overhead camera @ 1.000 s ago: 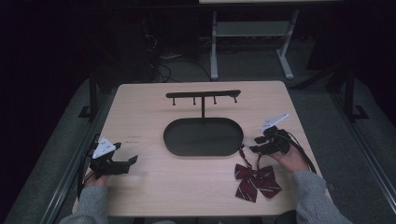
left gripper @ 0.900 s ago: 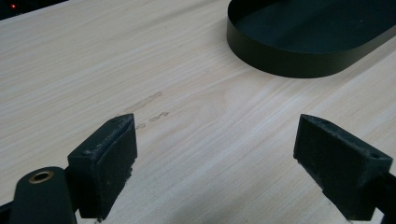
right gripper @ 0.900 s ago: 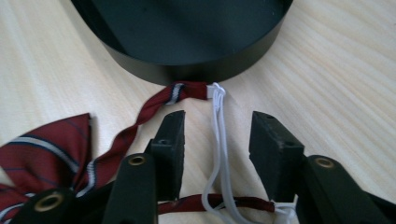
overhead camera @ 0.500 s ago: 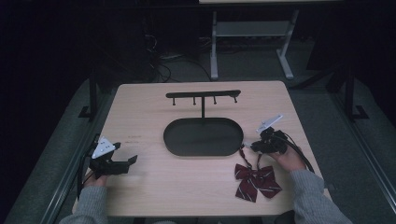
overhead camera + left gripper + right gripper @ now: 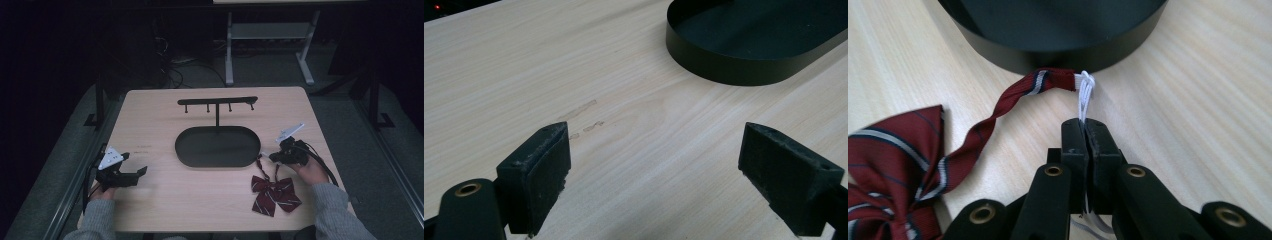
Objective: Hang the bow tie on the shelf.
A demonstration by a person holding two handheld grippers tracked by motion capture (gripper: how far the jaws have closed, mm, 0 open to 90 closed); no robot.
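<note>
- Here, in the high view, the right gripper (image 5: 272,156) sits right of centre in the frame, just beside the right end of the black oval tray (image 5: 186,150)
- In the right gripper view its jaws have just been closing and now stand pressed together on the white elastic loop (image 5: 1085,97) at the end of the bow tie's strap (image 5: 1013,95)
- The maroon striped bow tie (image 5: 275,194) lies flat on the wooden table (image 5: 200,200) at lower right of the high view, below the gripper and clear of the tray; its strap runs up toward the tray's rim
- The left gripper (image 5: 139,172) rests at lower left of the high view, well apart from the tray; in the left gripper view its jaws stand wide apart over bare wood with nothing between them
- A black hook rack (image 5: 218,102) rises on a post from the tray's far edge, at upper centre
</note>
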